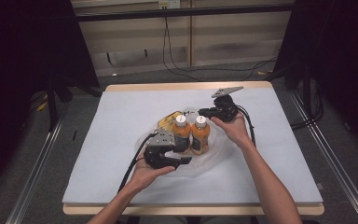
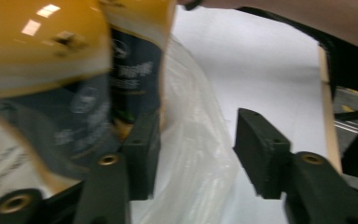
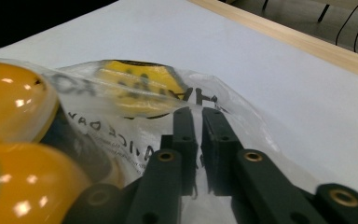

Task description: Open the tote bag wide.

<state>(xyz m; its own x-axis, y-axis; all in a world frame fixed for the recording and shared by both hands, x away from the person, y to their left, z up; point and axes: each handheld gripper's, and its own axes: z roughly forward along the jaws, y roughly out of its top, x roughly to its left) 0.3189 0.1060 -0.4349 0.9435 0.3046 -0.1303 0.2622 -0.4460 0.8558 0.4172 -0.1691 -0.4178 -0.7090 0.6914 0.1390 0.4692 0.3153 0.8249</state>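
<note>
- From above, two orange bottles [image 1: 191, 134] with white caps stand upright and touching at the middle of the grey table [image 1: 121, 121], inside a clear bag [image 1: 214, 161] that spreads around their bases.
- A third yellow item [image 1: 168, 120] lies in the bag behind them; it is too small here to name.
- The left gripper [image 1: 179, 161] sits low just in front of the bottles, held in the left hand [image 1: 144, 175].
- Its own view shows what the high view cannot: the jaws are spread wide, with bag film [image 2: 196, 154] between them and a bottle [image 2: 135, 70] beside one jaw.
- The right gripper [image 1: 204, 112] is behind the bottles, held in the right hand [image 1: 235, 128].
- Its view shows the jaws nearly together over the bag edge [image 3: 198, 186]; they seem to pinch the film, though I cannot be sure.
- That view also shows black printing on the bag and the yellow item [image 3: 135, 88] under the film.
</note>
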